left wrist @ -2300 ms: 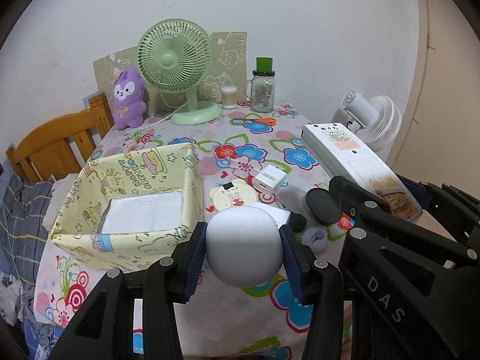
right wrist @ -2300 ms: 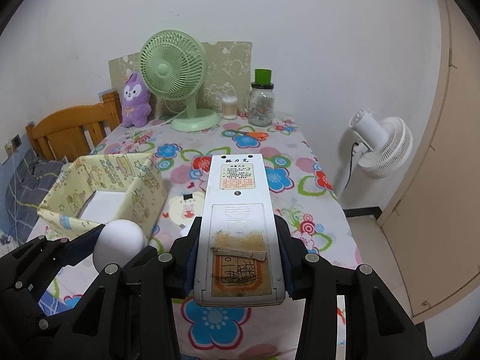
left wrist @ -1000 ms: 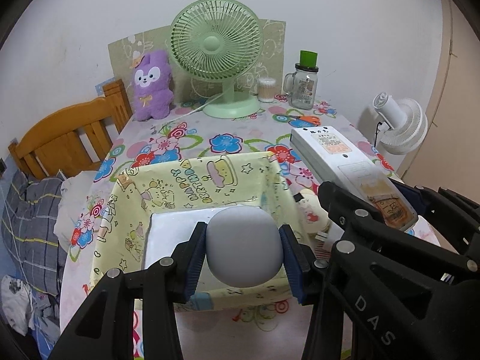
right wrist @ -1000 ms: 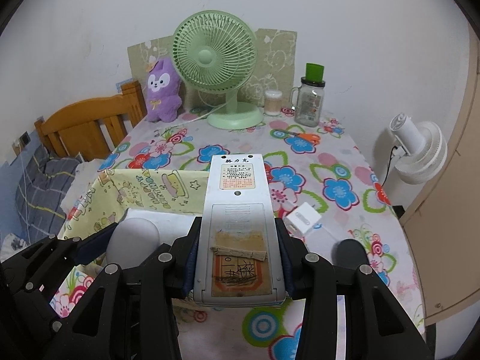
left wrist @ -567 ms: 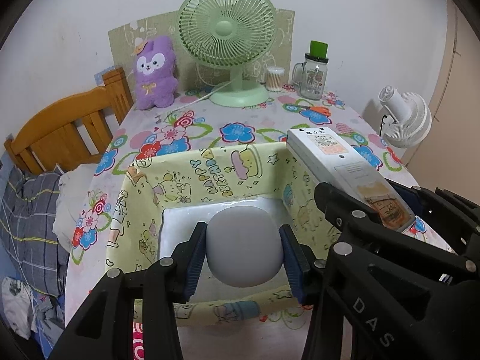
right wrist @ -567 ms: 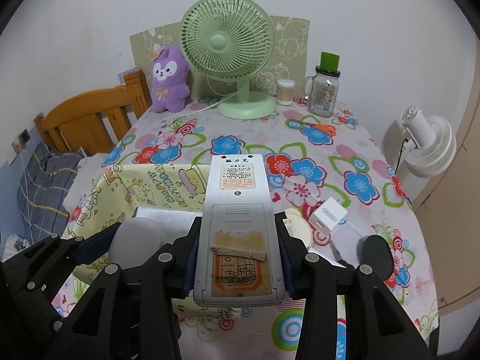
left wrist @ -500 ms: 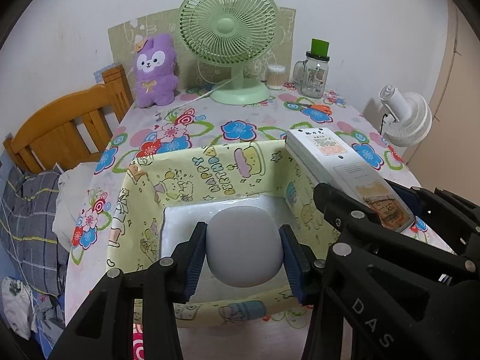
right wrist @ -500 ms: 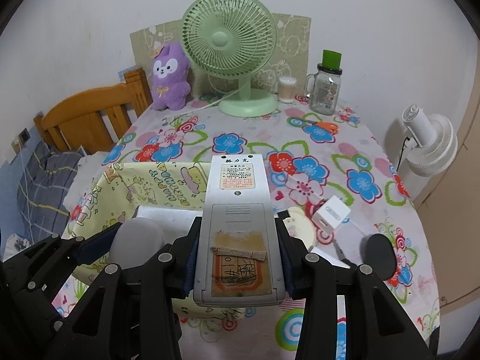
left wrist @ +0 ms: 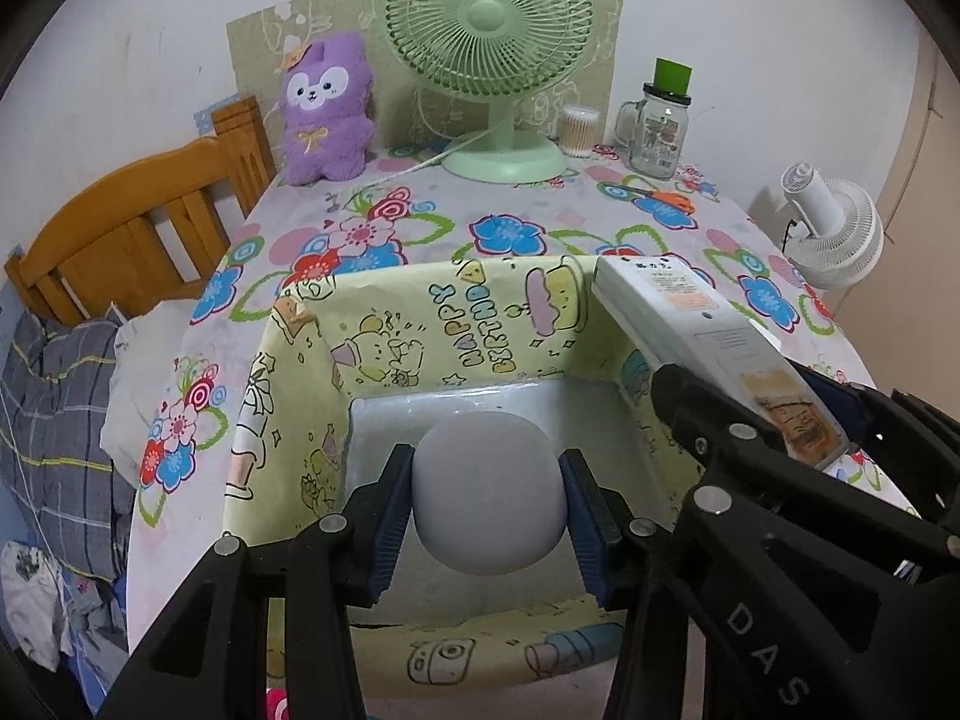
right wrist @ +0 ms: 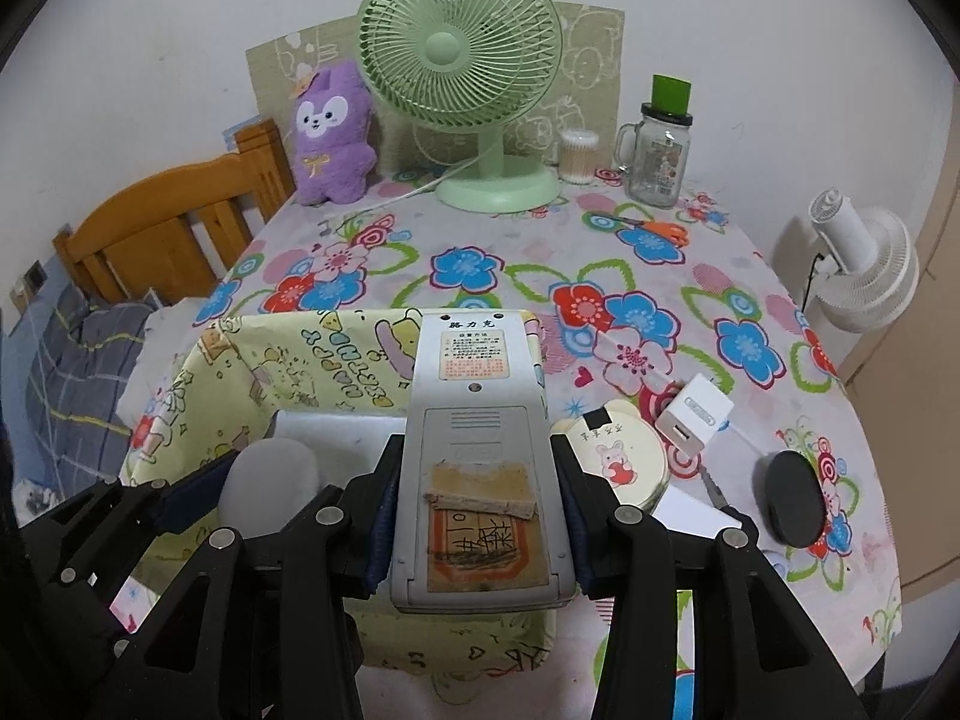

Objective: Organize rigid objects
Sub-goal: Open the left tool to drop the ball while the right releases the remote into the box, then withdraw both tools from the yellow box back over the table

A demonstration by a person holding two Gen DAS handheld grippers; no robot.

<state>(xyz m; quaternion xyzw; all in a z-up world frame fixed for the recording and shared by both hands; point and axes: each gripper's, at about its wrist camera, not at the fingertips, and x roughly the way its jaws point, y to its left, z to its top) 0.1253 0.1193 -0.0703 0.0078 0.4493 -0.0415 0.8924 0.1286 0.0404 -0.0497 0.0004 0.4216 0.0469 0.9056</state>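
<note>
Both my grippers over the yellow cartoon-print box (left wrist: pixel 456 324)

My right view alone shows the white charger (right wrist: pixel 694 415), round tin (right wrist: pixel 621 459) and black disc (right wrist: pixel 793 501) on the tablecloth. My left gripper (left wrist: pixel 487 501) tilts down, pinching the white egg-shaped thing (left wrist: pixel 489 498) above the box floor. My right gripper (right wrist: pixel 474 504), beside it, is opening, the calculator (right wrist: pixel 477 450) still between its pads.

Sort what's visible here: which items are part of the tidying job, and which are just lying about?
In the job:
- pale grey rounded egg-shaped object, in the left gripper
- long white plastic remote-like device, between the opening fingers of the right gripper
- yellow cartoon-print box below both

Lying about:
- green desk fan
- purple plush toy
- glass jar with green lid
- white charger cube
- black oval disc
</note>
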